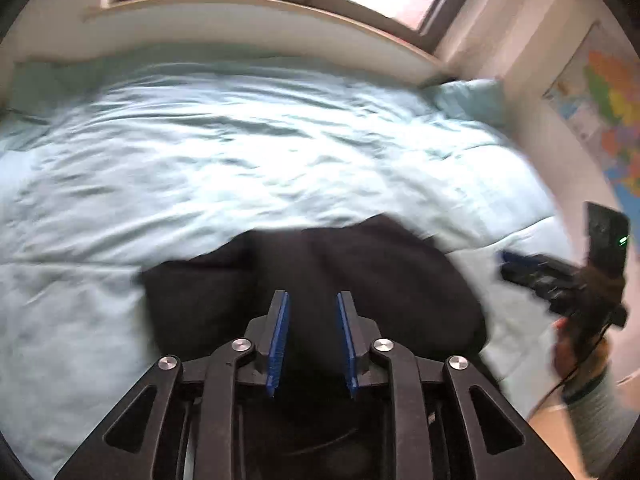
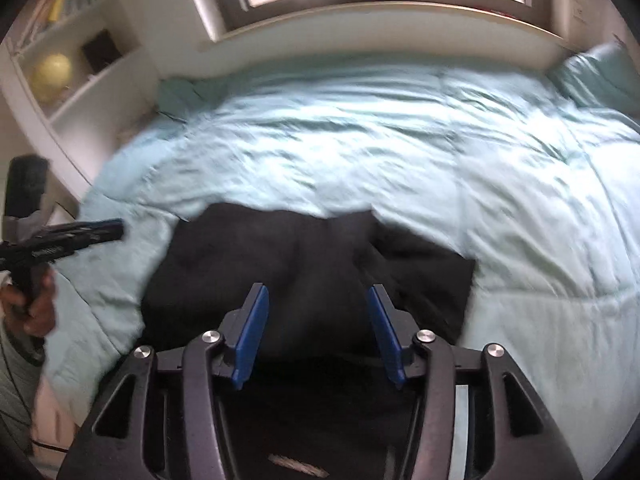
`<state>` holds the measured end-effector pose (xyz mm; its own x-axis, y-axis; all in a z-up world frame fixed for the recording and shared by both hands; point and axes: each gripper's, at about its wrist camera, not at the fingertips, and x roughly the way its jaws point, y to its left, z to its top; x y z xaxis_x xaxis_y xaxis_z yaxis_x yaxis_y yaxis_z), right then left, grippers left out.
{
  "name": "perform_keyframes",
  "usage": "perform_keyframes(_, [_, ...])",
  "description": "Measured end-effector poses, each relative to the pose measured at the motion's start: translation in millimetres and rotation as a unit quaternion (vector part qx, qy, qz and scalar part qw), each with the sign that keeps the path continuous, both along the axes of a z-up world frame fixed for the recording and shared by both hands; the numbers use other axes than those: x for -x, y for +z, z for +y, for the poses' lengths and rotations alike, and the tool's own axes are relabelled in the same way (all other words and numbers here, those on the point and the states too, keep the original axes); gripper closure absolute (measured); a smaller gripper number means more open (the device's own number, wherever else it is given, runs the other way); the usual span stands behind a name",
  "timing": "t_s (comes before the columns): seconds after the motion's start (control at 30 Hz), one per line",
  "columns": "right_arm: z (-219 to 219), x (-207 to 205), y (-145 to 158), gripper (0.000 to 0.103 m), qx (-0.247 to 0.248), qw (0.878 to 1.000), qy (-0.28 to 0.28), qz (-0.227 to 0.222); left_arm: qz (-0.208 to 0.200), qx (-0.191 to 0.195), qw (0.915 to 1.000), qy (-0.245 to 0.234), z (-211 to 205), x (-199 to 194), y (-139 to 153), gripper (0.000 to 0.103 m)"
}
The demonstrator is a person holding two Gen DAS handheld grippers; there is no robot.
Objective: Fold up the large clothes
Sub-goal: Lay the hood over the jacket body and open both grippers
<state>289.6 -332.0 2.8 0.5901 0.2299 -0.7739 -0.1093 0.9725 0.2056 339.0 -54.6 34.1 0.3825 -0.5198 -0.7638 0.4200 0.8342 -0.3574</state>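
Two claws hang released above a folded black fabric garment (image 1: 312, 264) lying on the near edge of the pale blue quilted bed (image 1: 240, 152): left claw (image 1: 312, 300) slightly parted, right claw (image 2: 318, 294) wider, neither gripping cloth.

Wide bare duvet (image 2: 400, 152) lies beyond the dark garment (image 2: 304, 280), open to reach. A pillow (image 2: 600, 76) blocks the far right corner, shelves (image 2: 80, 80) the left edge.
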Motion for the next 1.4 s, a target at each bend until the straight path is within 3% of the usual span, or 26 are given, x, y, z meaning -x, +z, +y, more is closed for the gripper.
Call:
perform_keyframes(0.07, [17, -20, 1, 0.047, -0.006, 1.000, 0.007, 0.007, 0.024, 0.028, 0.9993, -0.006, -16, -14, -9, 0.062])
perform_keyframes(0.17, [43, -37, -18, 0.046, -0.006, 0.999, 0.024, 0.042, 0.099, 0.038, 0.9938, -0.034, -37, -16, -52, 0.062])
perform_keyframes(0.27, [59, -28, -61, 0.046, 0.004, 0.994, 0.050, 0.100, 0.144, -0.004, 0.9873, -0.068, -42, 14, -103, 0.062])
perform_keyframes(0.33, [62, -13, -105, 0.047, 0.019, 0.986, 0.061, 0.154, 0.168, -0.044, 0.9830, -0.058, -38, 31, -143, 0.062])
perform_keyframes(0.43, [59, 1, -163, 0.047, 0.018, 0.979, 0.041, 0.201, 0.195, -0.030, 0.9799, -0.029, -36, 42, -186, 0.063])
perform_keyframes(0.5, [58, 3, -174, 0.047, 0.017, 0.980, 0.024, 0.196, 0.179, -0.036, 0.9829, -0.029, -39, 45, -181, 0.063])
perform_keyframes(0.6, [59, 8, -168, 0.046, 0.015, 0.983, 0.017, 0.180, 0.169, -0.039, 0.9840, -0.041, -38, 48, -171, 0.063])
perform_keyframes(0.83, [64, 45, -110, 0.044, -0.009, 0.993, 0.049, 0.107, 0.115, 0.018, 0.9910, -0.067, -37, 77, -112, 0.062])
perform_keyframes(0.9, [71, 46, -124, 0.044, 0.002, 0.991, 0.056, 0.123, 0.124, -0.004, 0.9894, -0.077, -48, 81, -123, 0.061])
perform_keyframes(0.97, [73, 39, -150, 0.044, 0.035, 0.988, 0.046, 0.146, 0.150, -0.045, 0.9846, -0.078, -62, 79, -156, 0.061])
perform_keyframes(1.03, [69, 37, -175, 0.044, 0.027, 0.986, 0.038, 0.159, 0.169, -0.037, 0.9830, -0.062, -61, 76, -183, 0.061])
perform_keyframes(1.13, [65, 41, -177, 0.044, 0.021, 0.987, 0.037, 0.155, 0.180, -0.017, 0.9822, -0.051, -55, 76, -180, 0.061])
perform_keyframes(1.27, [53, 50, -147, 0.044, 0.012, 0.987, 0.052, 0.152, 0.142, -0.027, 0.9870, -0.069, -57, 81, -137, 0.061])
perform_keyframes(1.4, [36, 41, -95, 0.044, 0.010, 0.994, 0.051, 0.092, 0.085, 0.006, 0.9941, -0.067, -54, 66, -89, 0.059])
